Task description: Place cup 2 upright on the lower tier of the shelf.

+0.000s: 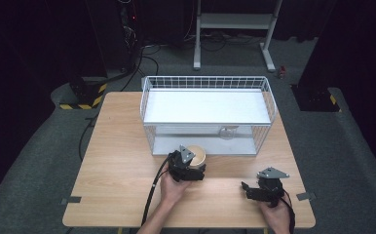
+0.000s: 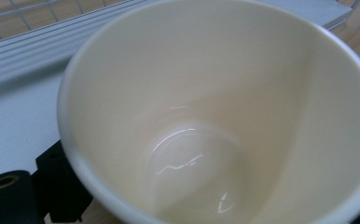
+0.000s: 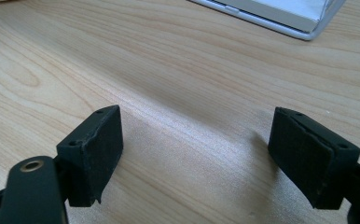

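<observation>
A cream cup (image 1: 198, 153) stands on the wooden table (image 1: 118, 161), right in front of the white wire basket (image 1: 270, 95). My left gripper (image 1: 192, 163) reaches over it from the near side. In the left gripper view the empty, glossy inside of the cup (image 2: 215, 107) looms close. One black finger (image 2: 59, 184) lies against its outer wall at the lower left, and the other peeks in at the bottom right corner. My right gripper (image 1: 248, 190) rests at the table's front right. Its jaws stand wide open over bare wood (image 3: 194, 158).
The basket holds a white shelf board (image 1: 205, 107), with a clear round thing (image 1: 228, 131) under it. A corner of the basket's white base (image 3: 285, 16) shows in the right gripper view. A white metal stand (image 1: 235, 22) and black cables (image 1: 147, 63) sit on the floor behind.
</observation>
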